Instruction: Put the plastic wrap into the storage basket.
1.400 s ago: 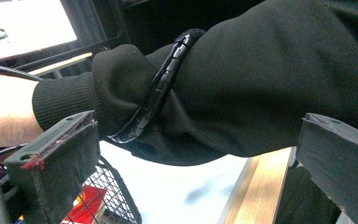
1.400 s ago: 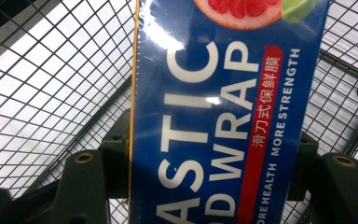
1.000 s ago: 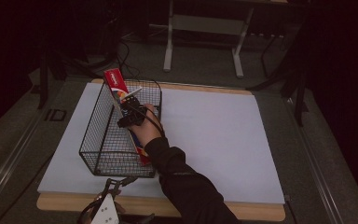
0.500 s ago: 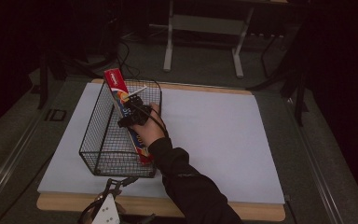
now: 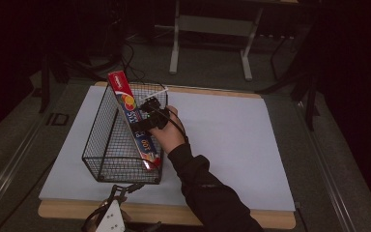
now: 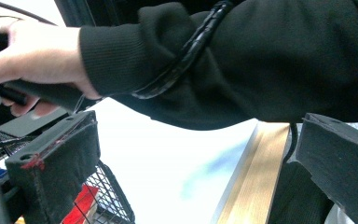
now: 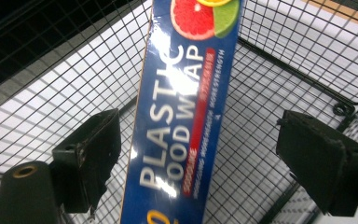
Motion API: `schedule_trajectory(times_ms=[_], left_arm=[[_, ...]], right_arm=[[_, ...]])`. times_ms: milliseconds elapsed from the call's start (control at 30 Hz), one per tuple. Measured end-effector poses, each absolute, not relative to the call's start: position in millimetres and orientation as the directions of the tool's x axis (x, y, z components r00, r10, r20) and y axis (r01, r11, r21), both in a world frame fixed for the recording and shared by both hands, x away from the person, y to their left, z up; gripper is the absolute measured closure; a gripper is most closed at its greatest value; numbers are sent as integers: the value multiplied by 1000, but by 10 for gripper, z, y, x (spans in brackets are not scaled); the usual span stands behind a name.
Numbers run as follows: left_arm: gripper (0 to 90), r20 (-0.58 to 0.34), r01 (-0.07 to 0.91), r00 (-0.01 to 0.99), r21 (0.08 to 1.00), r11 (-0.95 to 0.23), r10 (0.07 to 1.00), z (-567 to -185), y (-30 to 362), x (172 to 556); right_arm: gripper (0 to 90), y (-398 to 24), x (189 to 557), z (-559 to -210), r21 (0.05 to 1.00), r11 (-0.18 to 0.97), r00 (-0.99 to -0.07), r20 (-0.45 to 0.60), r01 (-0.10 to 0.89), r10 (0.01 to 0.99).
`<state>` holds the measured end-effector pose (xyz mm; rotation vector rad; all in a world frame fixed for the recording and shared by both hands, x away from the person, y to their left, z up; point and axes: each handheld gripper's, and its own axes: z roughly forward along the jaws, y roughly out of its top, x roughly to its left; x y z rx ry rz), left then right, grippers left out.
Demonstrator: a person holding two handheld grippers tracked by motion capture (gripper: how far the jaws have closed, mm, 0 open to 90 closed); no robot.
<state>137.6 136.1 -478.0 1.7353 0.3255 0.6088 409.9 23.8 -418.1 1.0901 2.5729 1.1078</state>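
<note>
A long blue and red box of plastic food wrap point(image 5: 134, 121) leans tilted inside a black wire basket point(image 5: 101, 145), its top end poking above the far rim. My right gripper point(image 5: 147, 116), held in a hand, hovers over the basket's right side beside the box. In the right gripper view, the box point(image 7: 182, 116) runs up between the jaws of the right gripper point(image 7: 203, 140), which stand open with gaps on both sides. My left gripper point(image 5: 111, 217) sits low at the table's near edge. Its jaws point(image 6: 198, 154) are open with nothing between them.
The basket stands on a white sheet point(image 5: 232, 140) over a wooden table, with bare sheet to its right. A dark sleeve point(image 6: 261, 60) crosses the left gripper view above the basket's near corner point(image 6: 112, 196). Desk legs point(image 5: 176, 43) and cables lie beyond the table.
My right gripper has shifted slightly to the right over the basket. The box keeps its lean, and the left gripper has not moved.
</note>
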Motion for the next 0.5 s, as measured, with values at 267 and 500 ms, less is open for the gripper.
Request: schedule_trajectory(times_ms=[267,500], left_arm=[[1,225,-96,821,960,-263,524,-4785,1348,1391],[1,228,-96,820,959,-266,525,-4790,1342,1393]], right_arm=[[137,-29,3951,-4057,709,456,-749,152,537,645],[140,-306,3811,-4009,733,446,-758,144,514,636]])
